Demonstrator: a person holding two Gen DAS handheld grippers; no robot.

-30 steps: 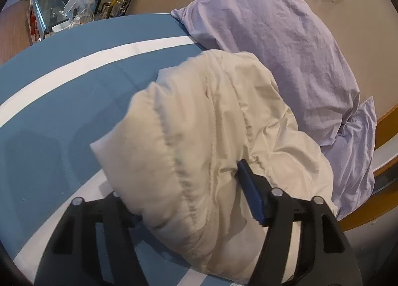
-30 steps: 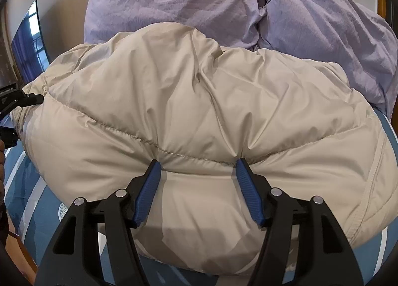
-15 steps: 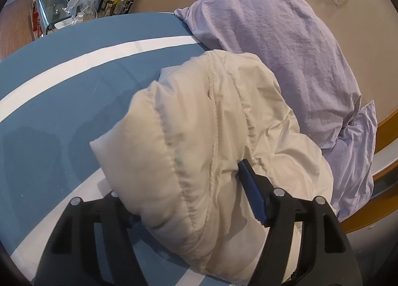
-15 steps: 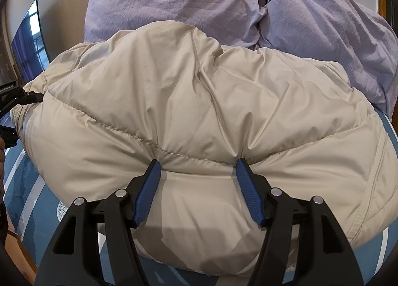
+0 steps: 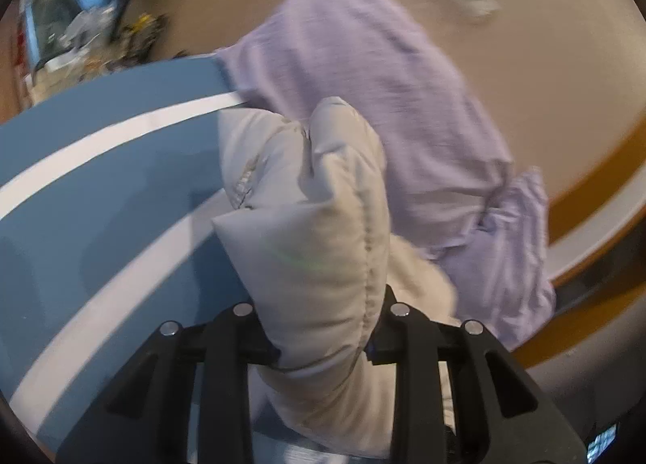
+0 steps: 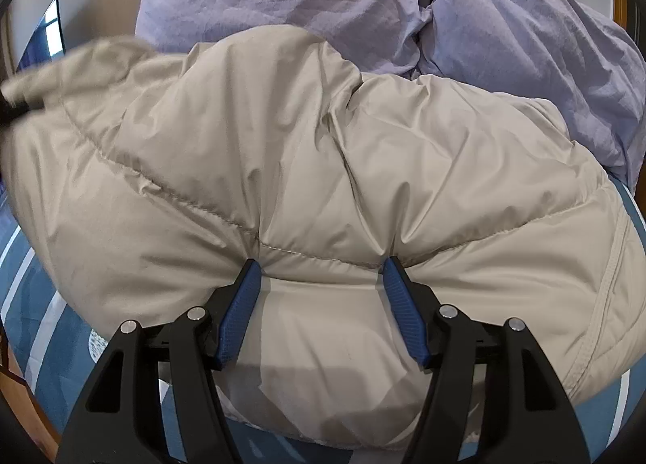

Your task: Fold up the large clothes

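A puffy beige down jacket (image 6: pixel 323 165) lies bunched on a blue bed sheet with white stripes (image 5: pixel 80 189). My left gripper (image 5: pixel 321 327) is shut on a thick fold of the jacket (image 5: pixel 315 230) and holds it raised off the sheet; its fingertips are hidden by the fabric. My right gripper (image 6: pixel 321 282) is open, its blue pads (image 6: pixel 242 302) pressed against the jacket's near edge, with padding bulging between them. The left gripper's black tip shows at the far left of the right wrist view (image 6: pixel 12 111).
Two lilac pillows (image 6: pixel 403 4) lie against the beige wall behind the jacket; they also show in the left wrist view (image 5: pixel 383 101). A wooden bed frame (image 5: pixel 597 189) runs at the right. A cluttered table (image 5: pixel 72 32) stands beyond the bed's far corner.
My left gripper has closed on the jacket's fold and lifted it up and toward the pillows, with motion blur. My right gripper has stayed put, open against the jacket.
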